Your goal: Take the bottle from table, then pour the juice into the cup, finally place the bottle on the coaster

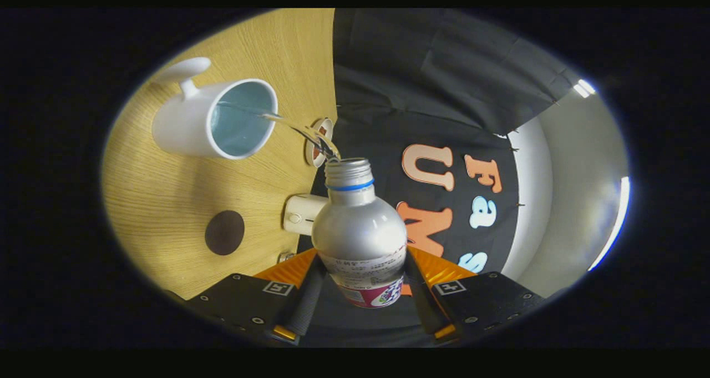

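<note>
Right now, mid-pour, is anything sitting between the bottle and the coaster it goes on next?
Nothing visible. The gripper is shut on the bottle, pouring into the cup. The dark coaster lies on bare table; a white box sits beside that path, not on it.

Gripper rolled hard over, so desk stands on edge beside it. Both fingers clamped on bottle, one per side, gripping lower body.

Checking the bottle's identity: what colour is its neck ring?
Blue, on the bottle in the gripper view.
</note>
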Tool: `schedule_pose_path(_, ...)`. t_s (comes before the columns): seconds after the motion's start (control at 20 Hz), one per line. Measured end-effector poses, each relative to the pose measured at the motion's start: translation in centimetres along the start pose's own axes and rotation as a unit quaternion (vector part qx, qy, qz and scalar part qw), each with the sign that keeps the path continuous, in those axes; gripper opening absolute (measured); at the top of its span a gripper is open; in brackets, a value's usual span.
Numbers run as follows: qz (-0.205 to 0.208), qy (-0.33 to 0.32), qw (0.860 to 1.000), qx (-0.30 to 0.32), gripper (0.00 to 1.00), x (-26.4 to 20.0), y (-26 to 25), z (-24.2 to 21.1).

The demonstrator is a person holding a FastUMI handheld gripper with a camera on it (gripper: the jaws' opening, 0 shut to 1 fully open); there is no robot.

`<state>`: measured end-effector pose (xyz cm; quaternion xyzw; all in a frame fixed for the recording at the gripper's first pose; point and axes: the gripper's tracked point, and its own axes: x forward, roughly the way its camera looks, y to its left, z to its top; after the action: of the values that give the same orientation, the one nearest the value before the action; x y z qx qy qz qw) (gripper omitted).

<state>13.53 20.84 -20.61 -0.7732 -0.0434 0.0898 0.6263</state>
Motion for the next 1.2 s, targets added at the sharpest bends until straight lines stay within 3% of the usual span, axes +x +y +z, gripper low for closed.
schedule_pose_path(1.2, -0.053, -0.013, 0.995, -0.087, 0.76, 0.7, -3.3, -0.8)
